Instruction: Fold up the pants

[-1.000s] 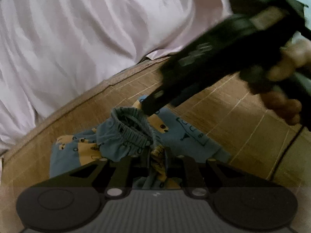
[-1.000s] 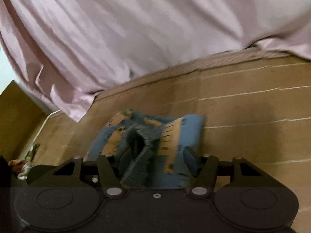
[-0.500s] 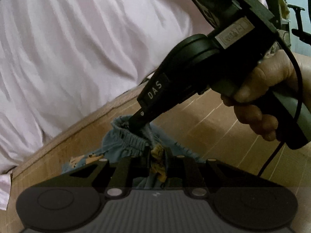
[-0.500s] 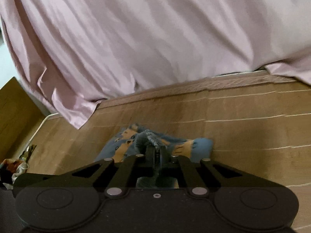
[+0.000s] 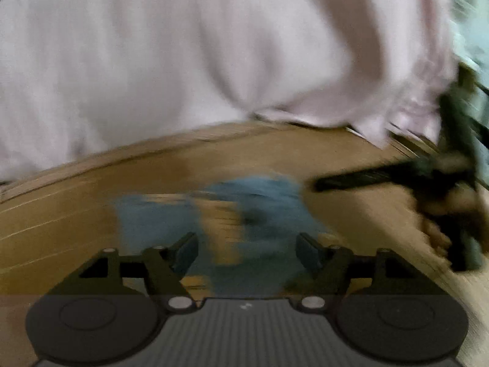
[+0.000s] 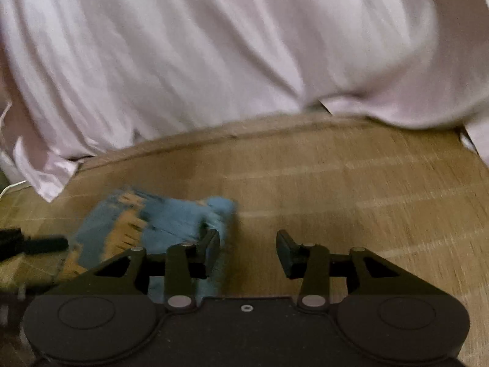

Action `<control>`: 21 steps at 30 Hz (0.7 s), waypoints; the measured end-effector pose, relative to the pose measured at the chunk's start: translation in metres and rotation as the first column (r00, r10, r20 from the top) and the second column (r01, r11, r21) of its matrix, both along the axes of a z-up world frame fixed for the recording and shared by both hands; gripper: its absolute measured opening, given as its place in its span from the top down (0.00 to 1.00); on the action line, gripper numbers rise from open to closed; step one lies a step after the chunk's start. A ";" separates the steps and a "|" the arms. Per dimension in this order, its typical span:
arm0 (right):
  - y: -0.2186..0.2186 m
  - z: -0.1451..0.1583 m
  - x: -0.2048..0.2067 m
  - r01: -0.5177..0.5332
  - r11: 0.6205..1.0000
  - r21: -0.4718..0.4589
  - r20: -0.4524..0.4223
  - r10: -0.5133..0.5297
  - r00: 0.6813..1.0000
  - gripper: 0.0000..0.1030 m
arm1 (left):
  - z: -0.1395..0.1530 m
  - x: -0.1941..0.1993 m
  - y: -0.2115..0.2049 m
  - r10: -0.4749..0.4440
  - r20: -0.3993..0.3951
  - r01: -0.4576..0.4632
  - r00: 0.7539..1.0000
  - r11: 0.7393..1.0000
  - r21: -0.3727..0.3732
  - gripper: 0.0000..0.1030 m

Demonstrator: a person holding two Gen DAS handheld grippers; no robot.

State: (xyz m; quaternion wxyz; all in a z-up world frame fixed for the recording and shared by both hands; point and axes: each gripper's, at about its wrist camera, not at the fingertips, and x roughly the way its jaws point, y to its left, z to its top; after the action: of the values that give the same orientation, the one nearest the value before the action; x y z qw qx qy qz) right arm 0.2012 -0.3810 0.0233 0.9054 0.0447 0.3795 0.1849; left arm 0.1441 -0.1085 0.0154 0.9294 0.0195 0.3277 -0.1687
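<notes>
Pants (image 5: 244,214) lie bunched on the wooden floor (image 6: 351,183), jaws of both grippers spread, empty.

Both views are showing dim, warm indoor light with no glare. Motion blur is smearing nearly everything — the pants (image 5: 244,214) are reading as streaked blue and tan patches, their print illegible, and the pink sheet (image 6: 214,61) is losing its fold edges. Only each camera's own gripper body is staying sharp. Fisheye distortion is bowing the wooden floor (image 6: 366,183) into a curve, and black corners are vignetting each frame. A darker band is lying across the bottom — soft, faint shadows elsewhere.
</notes>
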 end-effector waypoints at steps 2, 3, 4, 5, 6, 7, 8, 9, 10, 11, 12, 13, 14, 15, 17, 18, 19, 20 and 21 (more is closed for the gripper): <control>0.020 0.006 -0.001 -0.052 0.999 0.014 0.021 0.051 0.998 0.59 | -0.001 0.010 0.029 0.101 -0.010 -0.101 0.995 0.994 -0.034 0.27; 0.031 0.008 -0.001 -0.085 0.996 0.032 0.020 0.084 0.996 0.62 | -0.004 0.014 0.041 0.142 -0.025 -0.143 0.990 0.988 -0.061 0.33; 0.042 0.008 0.001 -0.116 0.992 0.056 0.014 0.115 0.993 0.63 | -0.006 0.016 0.049 0.162 -0.048 -0.166 0.986 0.982 -0.088 0.39; 0.051 0.006 0.002 -0.137 0.988 0.072 0.004 0.137 0.991 0.67 | -0.009 0.020 0.055 0.158 -0.062 -0.165 0.986 0.978 -0.127 0.46; 0.060 0.004 0.005 -0.152 0.985 0.076 -0.010 0.153 0.988 0.69 | -0.014 0.021 0.062 0.139 -0.063 -0.148 0.988 0.973 -0.180 0.47; 0.067 0.000 0.007 -0.160 0.985 0.060 -0.022 0.162 0.987 0.71 | -0.019 0.021 0.066 0.120 -0.054 -0.129 0.991 0.966 -0.224 0.47; 0.072 -0.004 0.009 -0.163 0.986 0.032 -0.028 0.163 0.986 0.71 | -0.021 0.018 0.067 0.104 -0.042 -0.111 0.994 0.963 -0.245 0.47; 0.076 -0.008 0.011 -0.153 0.988 0.002 -0.029 0.153 0.988 0.70 | -0.025 0.017 0.066 0.083 -0.030 -0.088 0.996 0.964 -0.252 0.45; 0.073 -0.012 0.013 -0.133 0.991 -0.021 -0.035 0.132 0.991 0.70 | -0.032 0.018 0.065 0.067 -0.033 -0.073 0.997 0.970 -0.234 0.45; 0.067 -0.017 0.014 -0.106 0.994 -0.030 -0.045 0.105 0.993 0.71 | -0.035 0.012 0.061 0.056 -0.046 -0.065 0.997 0.976 -0.209 0.45; 0.056 -0.021 0.014 -0.068 0.998 -0.016 -0.063 0.066 0.996 0.74 | -0.041 0.011 0.059 0.041 -0.052 -0.050 0.998 0.982 -0.181 0.45; 0.048 -0.023 0.010 -0.042 0.999 -0.002 -0.073 0.042 0.996 0.75 | -0.046 0.010 0.056 0.027 -0.058 -0.035 0.998 0.990 -0.139 0.45; 0.043 -0.025 0.005 -0.030 1.000 0.000 -0.074 0.030 0.997 0.75 | -0.048 0.004 0.053 0.021 -0.059 -0.027 0.998 0.996 -0.091 0.45; 0.038 -0.027 -0.003 -0.026 1.000 -0.013 -0.061 0.026 0.998 0.75 | -0.051 -0.001 0.051 0.018 -0.054 -0.020 0.998 0.999 -0.035 0.44; 0.035 -0.030 -0.018 -0.024 0.998 -0.059 -0.031 0.022 0.999 0.66 | -0.058 -0.001 0.051 0.014 -0.078 -0.013 0.997 1.000 0.017 0.37; 0.034 -0.030 -0.025 -0.010 0.996 -0.092 -0.023 0.008 1.000 0.55 | -0.061 0.002 0.054 0.030 -0.122 -0.030 0.992 1.000 0.010 0.36; 0.030 -0.027 -0.033 0.002 0.995 -0.104 -0.010 -0.003 1.000 0.54 | -0.062 0.002 0.059 0.045 -0.141 -0.049 0.989 0.998 -0.024 0.36; 0.029 -0.023 -0.039 0.011 0.993 -0.114 0.006 -0.011 1.000 0.55 | -0.059 0.003 0.062 0.057 -0.153 -0.064 0.987 0.997 -0.039 0.35; 0.032 -0.018 -0.047 0.016 0.990 -0.139 0.038 -0.010 0.999 0.55 | -0.053 0.003 0.065 0.072 -0.168 -0.082 0.983 0.995 -0.052 0.35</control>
State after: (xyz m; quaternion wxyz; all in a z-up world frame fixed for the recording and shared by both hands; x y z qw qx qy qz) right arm 0.1538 -0.3487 0.0055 0.9145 -0.0196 0.3742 0.1528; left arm 0.1466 -0.0438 -0.0371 0.9049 -0.0345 0.3995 -0.1431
